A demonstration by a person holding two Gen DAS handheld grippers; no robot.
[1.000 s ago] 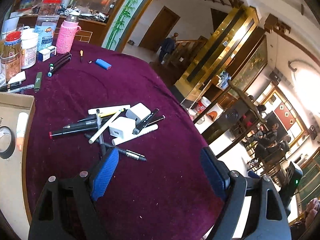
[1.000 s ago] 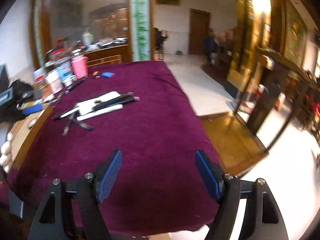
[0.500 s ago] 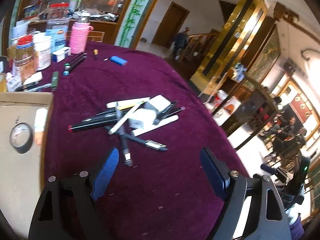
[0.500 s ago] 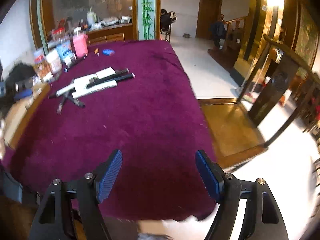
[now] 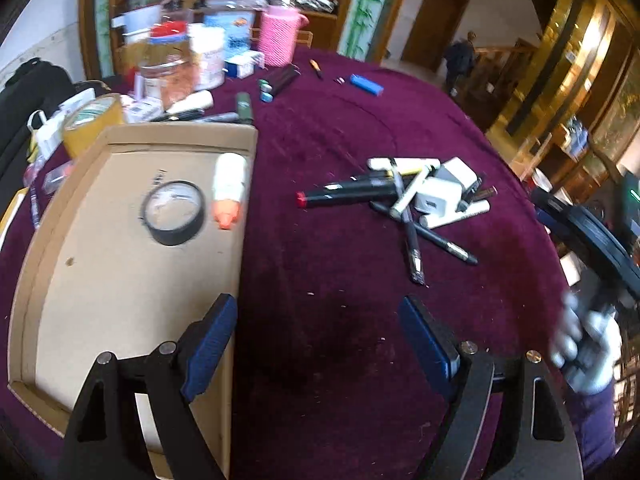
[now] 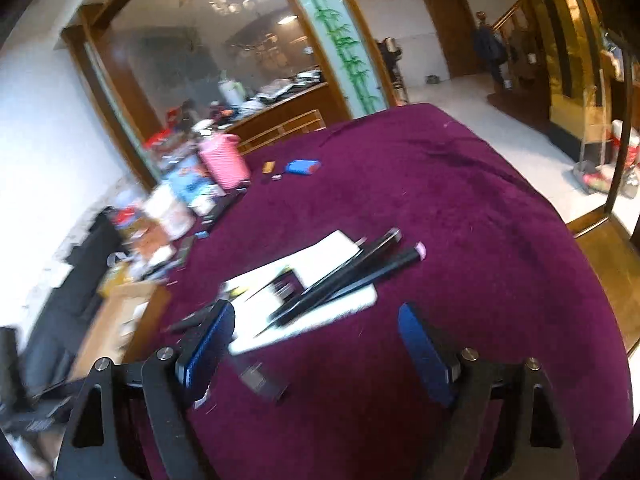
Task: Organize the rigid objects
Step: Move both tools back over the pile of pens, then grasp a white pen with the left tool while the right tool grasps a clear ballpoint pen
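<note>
Left gripper swings toward cardboard tray, both grippers spread, empty; tape roll trayed, pen pile remains mid-table.

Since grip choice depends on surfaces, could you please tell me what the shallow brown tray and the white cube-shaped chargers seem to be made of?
The shallow brown tray looks like matte corrugated cardboard: tan colour, folded walls, raw edges. The white cube-shaped chargers look like smooth hard plastic, judging by their crisp edges and even white faces; blur hides any gloss.
</note>
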